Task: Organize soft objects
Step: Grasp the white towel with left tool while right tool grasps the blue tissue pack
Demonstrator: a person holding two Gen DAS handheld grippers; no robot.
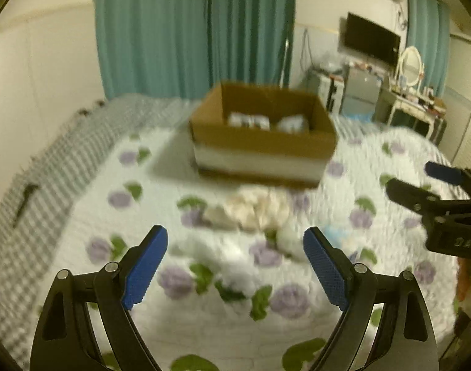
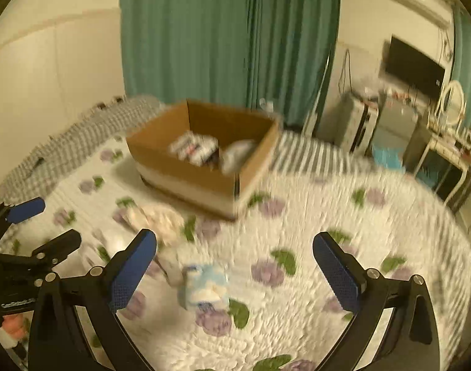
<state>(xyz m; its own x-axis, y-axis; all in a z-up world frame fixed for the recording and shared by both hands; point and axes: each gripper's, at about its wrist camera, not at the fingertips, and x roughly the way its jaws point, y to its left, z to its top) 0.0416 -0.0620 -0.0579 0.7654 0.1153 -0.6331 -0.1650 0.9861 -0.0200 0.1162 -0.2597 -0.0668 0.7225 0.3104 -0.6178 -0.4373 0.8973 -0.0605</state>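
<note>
An open cardboard box (image 1: 266, 142) (image 2: 201, 179) stands on the floral bedspread and holds two white soft packets (image 1: 249, 121) (image 2: 195, 148). A cream crumpled cloth (image 1: 254, 208) (image 2: 155, 216) lies in front of the box. A light-blue and white soft item (image 2: 204, 287) lies close before my right gripper (image 2: 234, 270), which is open and empty. My left gripper (image 1: 235, 266) is open and empty above the bedspread, short of the cloth. The right gripper also shows at the right edge of the left wrist view (image 1: 421, 182), and the left gripper at the left edge of the right wrist view (image 2: 47, 225).
The bed carries a white quilt with purple flowers (image 1: 204, 309) (image 2: 297, 278) and a grey checked sheet (image 1: 34, 185) at the left. Teal curtains (image 1: 189, 31) hang behind. A TV (image 1: 371, 38), cabinets and a dressing table (image 1: 414, 99) stand at the right.
</note>
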